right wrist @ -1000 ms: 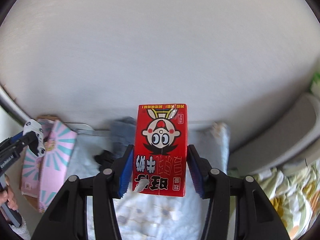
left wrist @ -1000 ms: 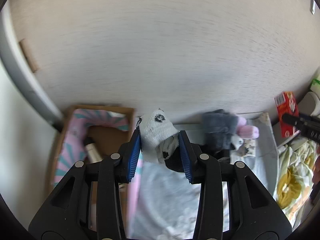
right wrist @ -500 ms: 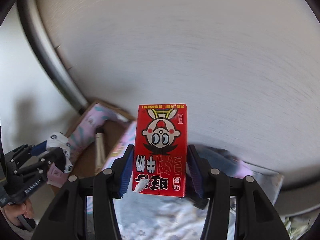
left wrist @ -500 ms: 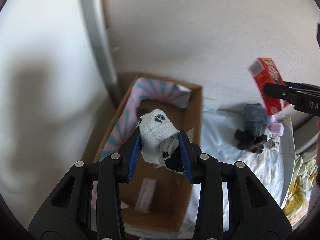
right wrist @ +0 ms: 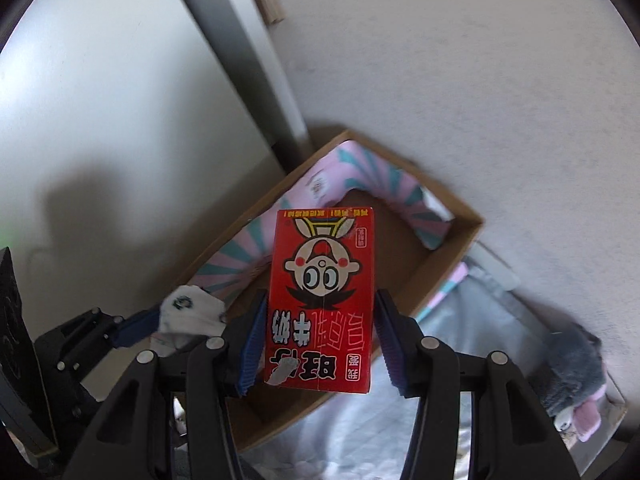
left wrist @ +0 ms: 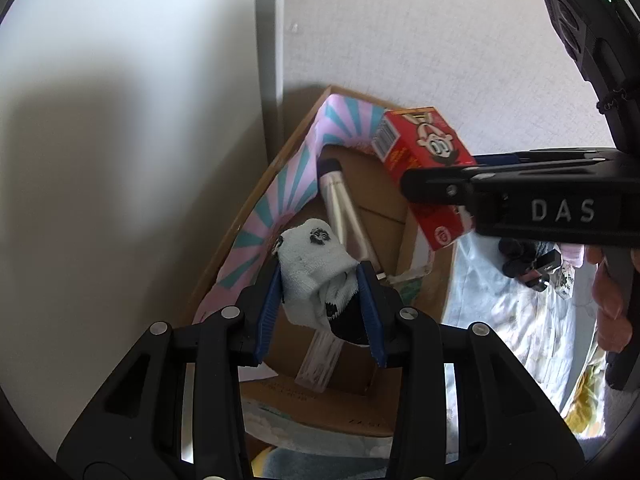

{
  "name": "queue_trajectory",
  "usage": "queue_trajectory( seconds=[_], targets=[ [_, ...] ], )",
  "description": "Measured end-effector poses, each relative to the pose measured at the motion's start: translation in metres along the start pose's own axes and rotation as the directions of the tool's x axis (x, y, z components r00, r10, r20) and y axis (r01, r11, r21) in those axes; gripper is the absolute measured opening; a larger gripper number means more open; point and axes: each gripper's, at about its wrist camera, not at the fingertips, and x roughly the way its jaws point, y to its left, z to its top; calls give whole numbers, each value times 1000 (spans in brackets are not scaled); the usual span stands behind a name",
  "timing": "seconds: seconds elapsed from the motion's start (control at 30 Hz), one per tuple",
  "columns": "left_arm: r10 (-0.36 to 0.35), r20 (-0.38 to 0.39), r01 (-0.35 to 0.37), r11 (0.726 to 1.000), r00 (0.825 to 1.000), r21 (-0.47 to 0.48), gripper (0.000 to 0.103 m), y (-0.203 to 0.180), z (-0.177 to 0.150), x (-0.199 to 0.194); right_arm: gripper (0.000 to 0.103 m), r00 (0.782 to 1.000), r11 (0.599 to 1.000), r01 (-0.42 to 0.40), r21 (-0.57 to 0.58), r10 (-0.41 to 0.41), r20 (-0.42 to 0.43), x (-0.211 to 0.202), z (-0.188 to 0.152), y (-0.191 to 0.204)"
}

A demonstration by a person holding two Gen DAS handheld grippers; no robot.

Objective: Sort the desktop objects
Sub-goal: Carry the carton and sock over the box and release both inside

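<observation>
My left gripper (left wrist: 320, 280) is shut on a bundle of white socks (left wrist: 314, 268) with black panda prints, hanging over the open cardboard box (left wrist: 416, 412). My right gripper (right wrist: 320, 316) is shut on a red milk carton (right wrist: 322, 300) printed with a cartoon face, held above the same cardboard box (right wrist: 448, 256). In the left wrist view the red carton (left wrist: 420, 160) and the right gripper (left wrist: 444, 188) reach in from the right over the box. The right wrist view catches the socks (right wrist: 190, 312) in the left gripper (right wrist: 160, 320) at lower left.
The box holds a silver bottle (left wrist: 344, 212) with a dark cap, a pink and teal striped liner (left wrist: 292, 188) and a clear packet (left wrist: 320, 360). It stands in a wall corner. Grey and pink plush items (right wrist: 576, 368) lie on a pale floral cloth (left wrist: 516, 320) to the right.
Both grippers swung left from over the floral cloth to above the cardboard box, each keeping its load. The carton has come close beside the socks.
</observation>
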Motion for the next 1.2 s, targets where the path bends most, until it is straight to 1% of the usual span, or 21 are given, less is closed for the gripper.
queue_trajectory(
  seconds=[0.17, 0.2, 0.4, 0.5, 0.53, 0.6, 0.63, 0.67, 0.7, 0.73, 0.77, 0.8, 0.87, 0.93, 0.97, 1.2],
  targets=[
    [2, -13, -2, 1000, 1000, -26, 34, 8, -4, 4, 48, 999, 999, -7, -38, 6, -33, 18, 1, 16],
    [1, -15, -1, 1000, 1000, -31, 34, 10, -4, 5, 48, 999, 999, -9, -41, 7, -37, 21, 6, 20],
    [-3, -19, 2, 999, 1000, -42, 34, 10, -5, 8, 48, 999, 998, 1, -57, -4, -44, 26, 16, 26],
    [-10, -22, 9, 999, 1000, -43, 35, 9, -4, 11, 48, 999, 998, 3, -59, -6, -45, 25, 14, 28],
    [-23, -18, 22, 999, 1000, -48, 39, 9, -3, 11, 48, 999, 998, 3, -60, -6, -45, 25, 15, 28],
    [-67, -35, 64, 996, 997, -63, 65, 8, -1, 11, 48, 999, 998, 9, -61, -12, -47, 26, 16, 28],
    [-71, -42, 68, 995, 997, -71, 92, 7, 0, 11, 49, 999, 998, 13, -60, -15, -43, 26, 17, 28],
    [-61, -31, 59, 996, 998, -73, 103, 6, 0, 9, 49, 999, 998, 11, -61, -13, -36, 25, 18, 28],
    [-49, -5, 49, 996, 999, -69, 103, 4, 0, 5, 54, 1000, 998, 3, -62, -5, -30, 26, 18, 28],
    [-44, 7, 45, 997, 999, -58, 103, 2, 1, 2, 68, 1000, 998, -3, -58, 2, -30, 25, 19, 27],
    [-41, 4, 42, 998, 999, -46, 103, 1, 2, 1, 76, 999, 999, 3, -53, -5, -37, 24, 19, 26],
    [-27, -2, 27, 999, 1000, -33, 103, -2, 3, 1, 87, 999, 999, 12, -51, -13, -33, 24, 19, 26],
    [5, -3, -6, 1000, 1000, -13, 103, -5, 4, 2, 89, 999, 998, 34, -44, -34, 2, 19, 18, 23],
    [15, -6, -15, 1000, 1000, -7, 103, -6, 3, 1, 100, 998, 998, 48, -30, -47, 28, 16, 18, 18],
    [11, -10, -11, 1000, 1000, -6, 103, -7, 3, 1, 103, 998, 999, 50, -20, -49, 40, 13, 17, 15],
    [-11, -6, 11, 1000, 1000, 8, 103, -11, 5, -6, 103, 994, 999, 46, 26, -48, 100, -3, 9, 1]
  ],
)
